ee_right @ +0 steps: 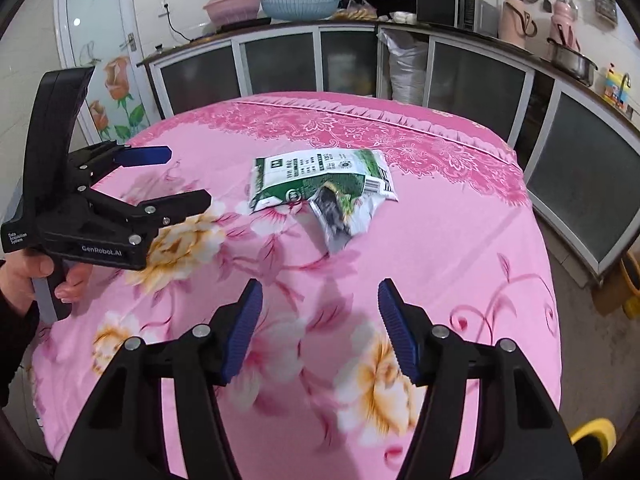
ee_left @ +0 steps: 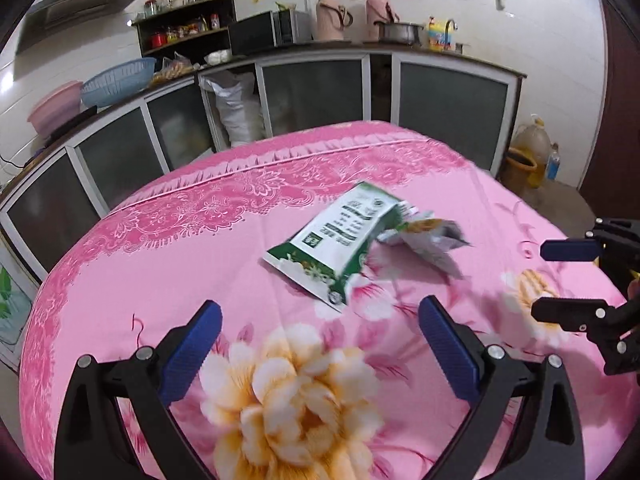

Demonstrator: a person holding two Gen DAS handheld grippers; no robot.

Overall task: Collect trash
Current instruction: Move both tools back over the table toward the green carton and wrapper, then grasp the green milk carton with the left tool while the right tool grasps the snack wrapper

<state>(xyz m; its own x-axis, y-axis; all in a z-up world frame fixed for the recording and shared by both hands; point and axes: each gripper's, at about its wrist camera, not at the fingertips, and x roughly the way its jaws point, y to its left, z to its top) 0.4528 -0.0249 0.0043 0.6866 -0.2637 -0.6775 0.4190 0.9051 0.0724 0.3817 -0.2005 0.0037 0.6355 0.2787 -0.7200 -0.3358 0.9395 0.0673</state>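
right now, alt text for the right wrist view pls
A green and white snack wrapper and a crumpled silver wrapper lie touching on a pink floral tablecloth, ahead of the open right gripper. The left gripper, also open, hovers at left.

Bare tablecloth all around the wrapper.

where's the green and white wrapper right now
The green and white wrapper lies flat on the pink tablecloth near the table's middle, ahead of both open tools, with a crumpled silver wrapper touching its right end.
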